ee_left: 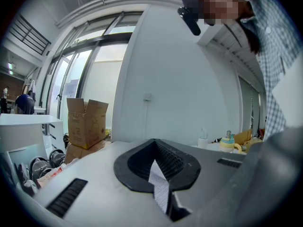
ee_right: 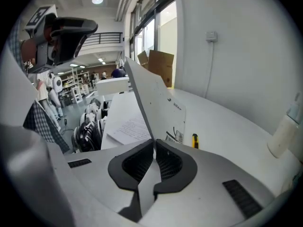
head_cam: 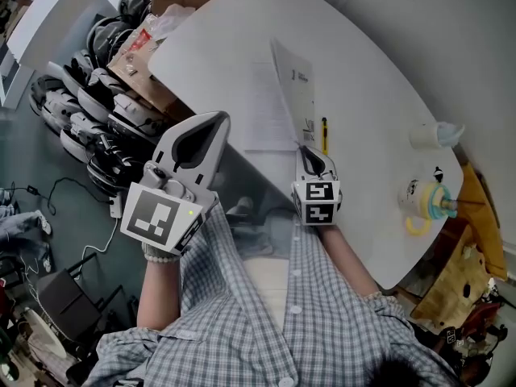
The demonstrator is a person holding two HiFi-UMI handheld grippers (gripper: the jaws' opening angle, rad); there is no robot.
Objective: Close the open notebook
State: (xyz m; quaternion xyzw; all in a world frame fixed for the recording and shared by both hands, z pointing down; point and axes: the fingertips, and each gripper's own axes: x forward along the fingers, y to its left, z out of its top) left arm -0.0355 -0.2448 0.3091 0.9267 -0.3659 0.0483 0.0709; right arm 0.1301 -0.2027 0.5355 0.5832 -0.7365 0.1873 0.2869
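While raised, notebook [ee_right: 154, 96] sits pinched between right gripper [ee_right: 154, 145] jaws.

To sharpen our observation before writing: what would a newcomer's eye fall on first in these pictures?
The notebook stands half open on the table, its right cover tilted up and pinched at its near edge by the right hand-held gripper. A small yellow stick lies just right of it, and a yellow-handled cup stands near the table's right edge.

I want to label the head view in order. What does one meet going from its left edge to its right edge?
Black-and-white pile on the floor → left gripper → notebook → yellow tool → yellow cup.
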